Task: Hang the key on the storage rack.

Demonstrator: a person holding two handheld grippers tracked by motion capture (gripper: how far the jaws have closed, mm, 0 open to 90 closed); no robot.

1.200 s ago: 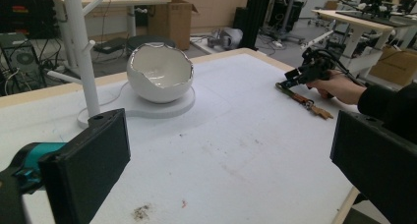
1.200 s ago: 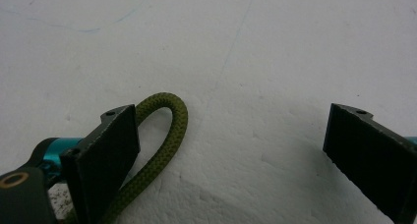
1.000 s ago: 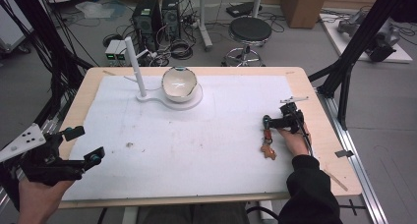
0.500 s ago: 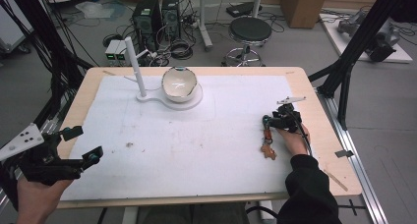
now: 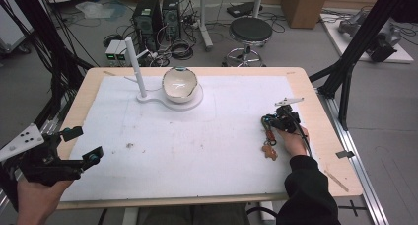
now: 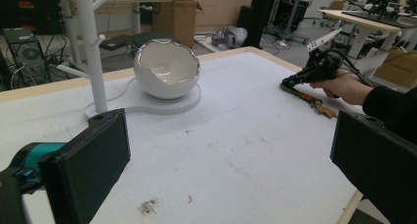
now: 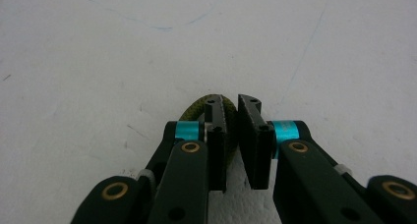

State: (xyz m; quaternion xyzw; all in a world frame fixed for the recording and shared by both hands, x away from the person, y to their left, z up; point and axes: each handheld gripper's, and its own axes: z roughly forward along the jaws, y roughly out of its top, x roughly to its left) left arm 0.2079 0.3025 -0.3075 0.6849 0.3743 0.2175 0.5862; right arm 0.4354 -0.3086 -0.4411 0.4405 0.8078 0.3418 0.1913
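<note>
Item: olive-green woven cord loop with small brown charm (image 5: 269, 145), lying on white-covered surface (image 5: 197, 151), right side | My right hand-held gripper (image 7: 232, 117): nearly closed on loop | My left hand-held gripper (image 5: 81, 146): wide, empty | Handling: likely light, limp, pinch the cord

On the table sit one white egg-shaped bowl (image 5: 180, 84) on one white stand (image 5: 148, 97) with one upright post (image 5: 135, 64) at the far left, one keychain (image 5: 269, 145) at the right, and two grippers, left (image 5: 79, 146) and right (image 5: 270, 120).
</note>
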